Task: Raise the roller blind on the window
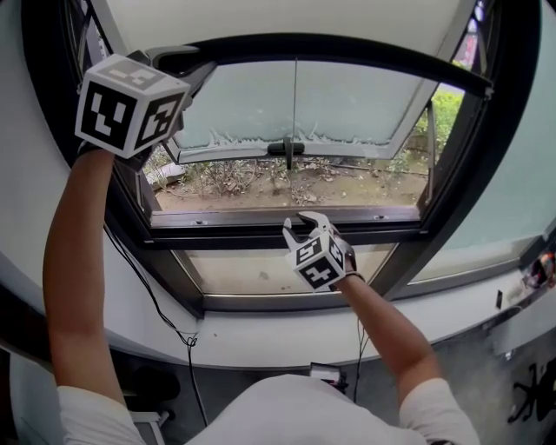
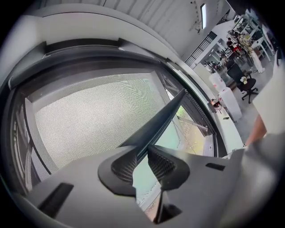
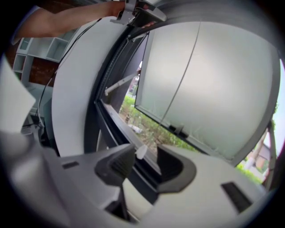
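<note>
Our left gripper (image 2: 141, 162) pinches the blind bar (image 1: 347, 49) at the window's (image 1: 287, 236) top. Our right gripper (image 1: 304, 224) gapes empty at its lower frame.

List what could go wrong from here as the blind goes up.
1. The left tool grips the blind's bottom bar only at its left end, so the bar may rise skewed or slip free.
2. The right tool hangs open down by the window frame, leaving the bar's right end unsupported.

Two tools (image 1: 193, 74) (image 1: 304, 224), one blind (image 1: 278, 17), one window (image 1: 287, 236)
</note>
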`<state>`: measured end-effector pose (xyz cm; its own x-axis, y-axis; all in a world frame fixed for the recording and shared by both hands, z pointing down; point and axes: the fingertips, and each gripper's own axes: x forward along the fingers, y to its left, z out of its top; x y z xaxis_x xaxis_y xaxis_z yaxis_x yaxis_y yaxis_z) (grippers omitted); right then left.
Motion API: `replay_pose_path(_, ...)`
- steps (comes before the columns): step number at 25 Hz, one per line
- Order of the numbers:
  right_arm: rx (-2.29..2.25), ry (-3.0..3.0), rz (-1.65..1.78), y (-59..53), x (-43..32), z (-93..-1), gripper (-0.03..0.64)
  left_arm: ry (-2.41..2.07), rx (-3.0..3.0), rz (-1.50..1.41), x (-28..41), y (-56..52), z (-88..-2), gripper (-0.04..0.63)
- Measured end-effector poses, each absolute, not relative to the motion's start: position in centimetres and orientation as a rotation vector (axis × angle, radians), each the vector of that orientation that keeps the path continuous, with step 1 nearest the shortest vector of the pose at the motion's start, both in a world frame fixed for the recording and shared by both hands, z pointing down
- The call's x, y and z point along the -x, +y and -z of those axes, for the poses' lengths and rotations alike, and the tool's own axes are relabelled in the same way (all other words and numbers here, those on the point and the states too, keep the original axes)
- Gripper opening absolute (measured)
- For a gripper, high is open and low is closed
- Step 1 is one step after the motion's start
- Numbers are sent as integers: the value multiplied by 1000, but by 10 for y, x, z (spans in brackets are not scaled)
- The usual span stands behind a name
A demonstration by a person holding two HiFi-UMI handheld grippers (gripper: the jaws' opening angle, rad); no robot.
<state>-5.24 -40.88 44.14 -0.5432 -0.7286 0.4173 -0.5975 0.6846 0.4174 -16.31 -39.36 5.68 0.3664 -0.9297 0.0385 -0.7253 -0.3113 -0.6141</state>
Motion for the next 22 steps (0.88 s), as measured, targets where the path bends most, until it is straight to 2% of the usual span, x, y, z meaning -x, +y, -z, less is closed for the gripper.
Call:
replay_pose_path(7, -1051, -2345, 241, -429, 57, -442, 149, 1424, 2119, 572, 161, -393, -52, 92)
replay_pose_path(10, -1075, -2350, 252, -432, 56, -442, 63, 1422, 2115, 571, 163, -394, -54, 92)
replay_pose_path(22, -1110, -2291, 444, -414, 42, -428, 54, 1454, 2100, 433, 162, -390, -39, 94)
